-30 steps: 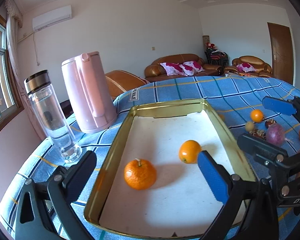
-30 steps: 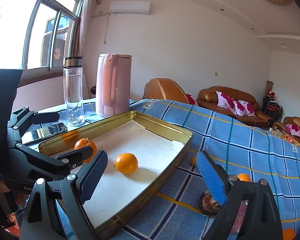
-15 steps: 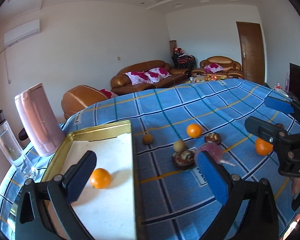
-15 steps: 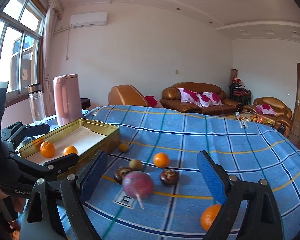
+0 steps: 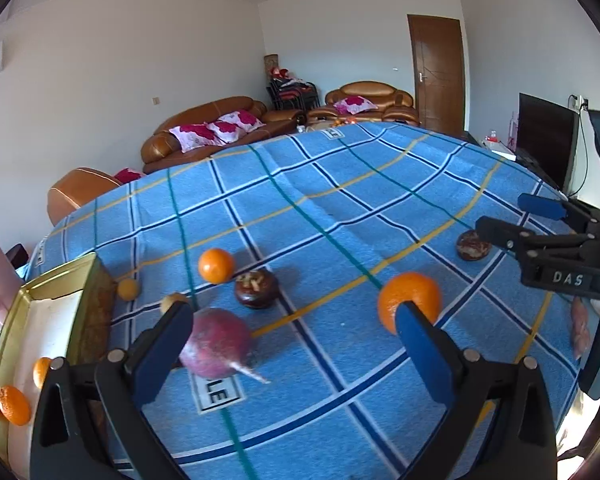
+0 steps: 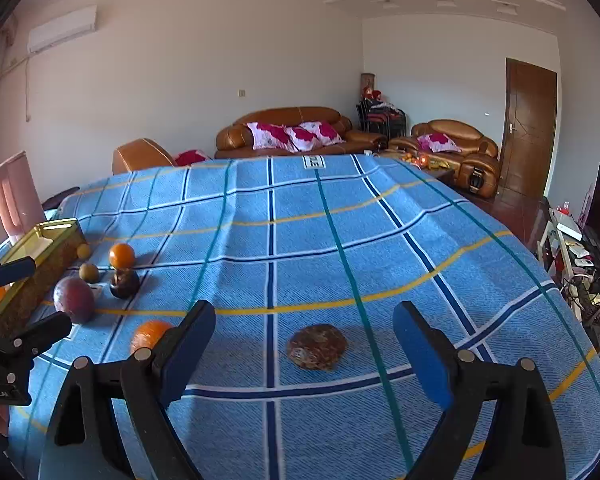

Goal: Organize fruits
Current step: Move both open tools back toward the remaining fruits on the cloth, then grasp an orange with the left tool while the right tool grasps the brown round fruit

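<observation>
My left gripper (image 5: 292, 318) is open over the blue checked cloth, with nothing between its fingers. A purple-red round fruit (image 5: 216, 342) lies just past its left finger, and a large orange (image 5: 410, 298) just past its right finger. Beyond sit a small orange (image 5: 216, 266), a dark brown fruit (image 5: 257, 289) and two small yellowish fruits (image 5: 128, 289). The gold tray (image 5: 96, 320) at the left holds two oranges (image 5: 14, 400). My right gripper (image 6: 304, 316) is open too, and a flat brown fruit (image 6: 317, 346) lies on the cloth ahead, between its fingers but untouched.
A pink kettle (image 6: 14, 204) stands behind the tray (image 6: 36, 280) at the far left. The table's right edge (image 6: 580, 320) drops toward a TV stand and cables. Brown sofas (image 6: 292, 128) line the back wall. The right gripper (image 5: 512, 220) shows at the left wrist view's right edge.
Both views have swung right, away from the tray and kettle, onto the loose fruit on the cloth. Both pairs of jaws have stayed open and empty.
</observation>
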The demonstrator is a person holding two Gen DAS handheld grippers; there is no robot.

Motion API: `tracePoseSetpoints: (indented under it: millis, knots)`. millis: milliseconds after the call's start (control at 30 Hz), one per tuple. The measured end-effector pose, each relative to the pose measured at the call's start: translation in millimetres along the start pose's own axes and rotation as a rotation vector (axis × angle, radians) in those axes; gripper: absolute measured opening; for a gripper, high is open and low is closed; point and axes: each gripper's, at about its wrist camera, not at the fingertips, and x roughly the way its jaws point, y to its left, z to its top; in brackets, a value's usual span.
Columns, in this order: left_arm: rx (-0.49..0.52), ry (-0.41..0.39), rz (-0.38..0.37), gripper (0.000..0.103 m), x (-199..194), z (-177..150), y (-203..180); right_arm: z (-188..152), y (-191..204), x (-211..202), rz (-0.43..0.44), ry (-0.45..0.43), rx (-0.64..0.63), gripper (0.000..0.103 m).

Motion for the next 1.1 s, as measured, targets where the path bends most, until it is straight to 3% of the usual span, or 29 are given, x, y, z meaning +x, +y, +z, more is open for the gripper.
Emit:
tracePoseSetpoints:
  millis: [67,133,333,467,533,633,800,933,1100]
  knots:
    - [-0.001,0.023,-0.024,0.103,10.7,4.7,-11.1,-4.2,-8.9,7.5,0.012,0.041,0.016,0.088]
    - [-0.003,0.042,-0.038,0.103,20.4,8.2,-20.4,-4.8,-15.2,9.5,0.021,0.053,0.034,0.077]
    - [0.01,0.083,-0.104,0.1,38.6,14.7,-46.6,-5.8,-20.5,21.9,0.064,0.127,0.045,0.074]
    - [0.035,0.121,-0.129,0.091,48.0,11.9,-57.6,-6.6,-16.9,27.1,0.078,0.161,0.028,0.07]
    - [0.032,0.148,-0.14,0.081,52.9,11.9,-58.3,-7.1,-13.1,31.0,0.085,0.183,0.01,0.066]
    - [0.013,0.164,-0.162,0.078,56.8,11.8,-56.4,-7.7,-7.4,35.4,0.079,0.208,-0.019,0.061]
    - [-0.02,0.236,-0.228,0.051,71.1,9.1,-51.9,-9.7,-2.3,42.6,0.095,0.255,-0.047,0.053]
    - [-0.022,0.234,-0.237,0.051,70.3,8.2,-53.1,-10.5,1.9,44.2,0.1,0.264,-0.068,0.043]
    - [-0.03,0.215,-0.241,0.05,65.9,8.7,-50.7,-9.7,2.8,39.6,0.123,0.239,-0.071,0.042]
